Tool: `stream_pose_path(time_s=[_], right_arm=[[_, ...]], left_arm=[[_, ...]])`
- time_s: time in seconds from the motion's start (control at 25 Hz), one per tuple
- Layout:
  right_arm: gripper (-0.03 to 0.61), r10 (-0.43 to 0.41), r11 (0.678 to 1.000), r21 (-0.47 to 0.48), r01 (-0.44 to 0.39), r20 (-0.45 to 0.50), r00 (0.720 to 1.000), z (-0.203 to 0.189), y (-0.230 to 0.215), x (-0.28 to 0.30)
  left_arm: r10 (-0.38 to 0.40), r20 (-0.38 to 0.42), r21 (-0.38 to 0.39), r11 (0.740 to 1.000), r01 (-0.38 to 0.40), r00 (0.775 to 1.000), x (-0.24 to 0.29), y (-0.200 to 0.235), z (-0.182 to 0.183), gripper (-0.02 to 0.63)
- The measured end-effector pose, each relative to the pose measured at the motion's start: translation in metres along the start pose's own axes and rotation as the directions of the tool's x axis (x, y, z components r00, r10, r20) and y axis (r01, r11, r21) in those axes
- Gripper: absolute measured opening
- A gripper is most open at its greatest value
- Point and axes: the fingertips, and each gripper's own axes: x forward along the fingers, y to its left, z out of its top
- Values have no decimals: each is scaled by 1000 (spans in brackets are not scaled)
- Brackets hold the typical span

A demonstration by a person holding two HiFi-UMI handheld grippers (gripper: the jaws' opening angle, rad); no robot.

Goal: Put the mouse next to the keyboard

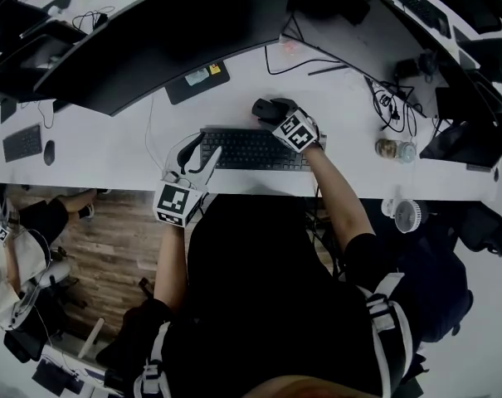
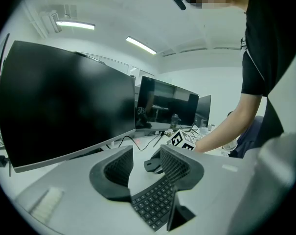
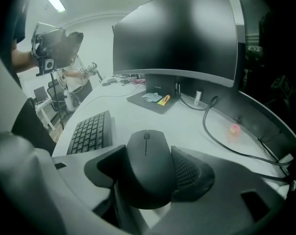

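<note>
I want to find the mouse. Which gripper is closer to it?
Right. The right gripper holds the mouse between its jaws. The left gripper is open at the keyboard's left end, away from the mouse.

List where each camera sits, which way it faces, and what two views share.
Head view: on the person's head, looking steeply down at the desk, keyboard, left gripper and right gripper; both forearms and dark torso show.
Left gripper view: rides the left gripper, facing along the keyboard between open, empty jaws; the person's right forearm shows.
Right gripper view: rides the right gripper, facing a curved monitor; jaws clamp the mouse.
Shared: all three show the keyboard.
</note>
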Motion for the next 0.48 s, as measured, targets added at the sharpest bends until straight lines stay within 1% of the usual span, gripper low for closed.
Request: stream_pose_path(time_s=[0.16, 0.48], right_arm=[[293, -13, 1000, 4, 13, 7, 1000, 3, 1, -10], [293, -48, 999, 11, 48, 13, 999, 20, 12, -30]], left_arm=[[-27, 8, 6, 1000, 27, 1000, -3, -1, 3, 173], [-84, 13, 17, 996, 84, 996, -5, -9, 10, 173]])
